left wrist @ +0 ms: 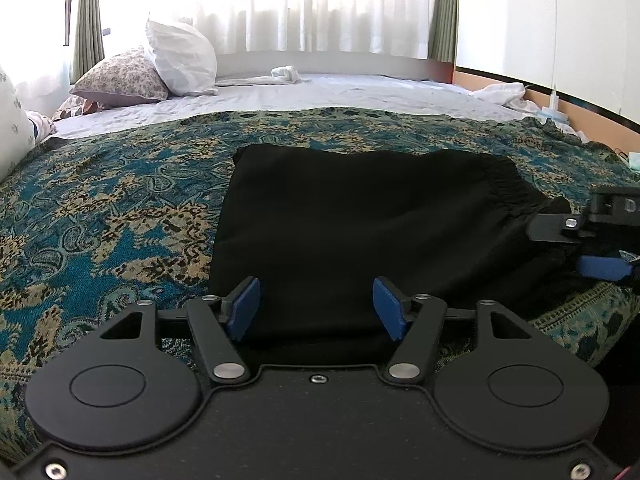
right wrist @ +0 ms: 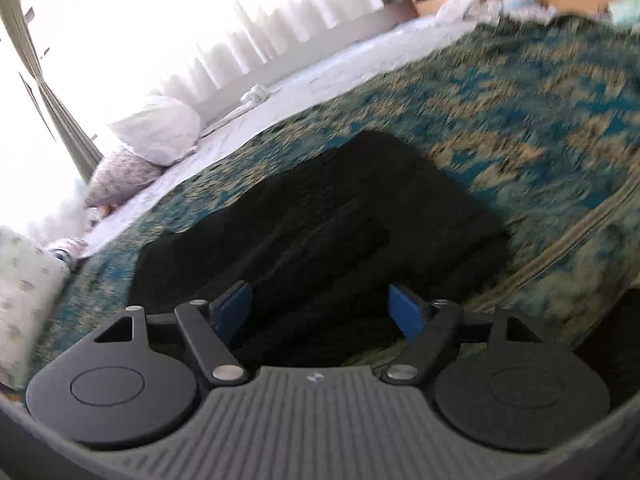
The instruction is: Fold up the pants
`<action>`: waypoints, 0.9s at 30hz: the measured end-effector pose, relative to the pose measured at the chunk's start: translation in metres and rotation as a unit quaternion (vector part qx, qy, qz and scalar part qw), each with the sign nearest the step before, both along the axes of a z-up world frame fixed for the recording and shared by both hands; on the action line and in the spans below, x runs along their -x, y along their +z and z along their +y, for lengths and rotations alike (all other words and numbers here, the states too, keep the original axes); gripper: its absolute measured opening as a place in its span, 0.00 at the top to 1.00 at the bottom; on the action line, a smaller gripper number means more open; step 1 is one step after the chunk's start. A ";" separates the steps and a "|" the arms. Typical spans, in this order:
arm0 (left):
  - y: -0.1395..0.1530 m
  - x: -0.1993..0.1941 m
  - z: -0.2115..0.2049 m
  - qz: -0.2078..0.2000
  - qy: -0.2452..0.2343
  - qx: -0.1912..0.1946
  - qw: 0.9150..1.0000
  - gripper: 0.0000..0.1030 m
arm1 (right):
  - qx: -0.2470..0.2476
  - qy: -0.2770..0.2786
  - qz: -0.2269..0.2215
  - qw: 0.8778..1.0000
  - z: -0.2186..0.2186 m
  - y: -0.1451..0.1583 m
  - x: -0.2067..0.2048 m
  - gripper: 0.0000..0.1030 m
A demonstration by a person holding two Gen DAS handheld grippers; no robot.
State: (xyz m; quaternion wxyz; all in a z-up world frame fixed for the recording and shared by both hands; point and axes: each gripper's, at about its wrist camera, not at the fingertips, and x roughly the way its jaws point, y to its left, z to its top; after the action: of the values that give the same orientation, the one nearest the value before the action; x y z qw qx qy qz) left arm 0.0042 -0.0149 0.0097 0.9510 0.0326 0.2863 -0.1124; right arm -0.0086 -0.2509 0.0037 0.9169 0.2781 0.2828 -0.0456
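Note:
The black pants (left wrist: 360, 224) lie folded into a compact rectangle on the teal and gold patterned bedspread (left wrist: 112, 208). My left gripper (left wrist: 316, 308) is open, its blue pads apart over the near edge of the pants, holding nothing. The right gripper (left wrist: 576, 248) shows at the right edge of the left wrist view, beside the gathered waistband end. In the right wrist view, which is blurred, the right gripper (right wrist: 320, 312) is open above the near edge of the pants (right wrist: 320, 216), with nothing between the pads.
White and floral pillows (left wrist: 176, 60) lie at the far left of the bed on a pale sheet (left wrist: 320, 92). A white cloth bundle (left wrist: 504, 94) lies at the far right by the wall. Curtains (left wrist: 320, 4) hang behind the bed.

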 end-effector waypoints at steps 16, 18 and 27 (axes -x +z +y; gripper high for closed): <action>0.007 0.001 0.000 0.008 0.003 0.018 1.000 0.40 | 0.054 -0.060 -0.001 0.997 0.005 -0.003 -0.032 0.67; 0.013 0.004 -0.003 0.000 0.002 0.020 1.000 0.40 | 0.095 -0.050 -0.014 0.994 0.010 0.004 -0.024 0.69; 0.007 0.005 -0.024 0.003 -0.016 -0.012 1.000 0.38 | 0.196 -0.071 -0.007 0.978 -0.005 -0.004 -0.017 0.69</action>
State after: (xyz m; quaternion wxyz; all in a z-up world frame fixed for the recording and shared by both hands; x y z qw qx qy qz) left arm -0.0006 -0.0389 0.0166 0.9478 0.0486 0.2899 -0.1238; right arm 0.0088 -0.2560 0.0001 0.9500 0.1127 0.2411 -0.1635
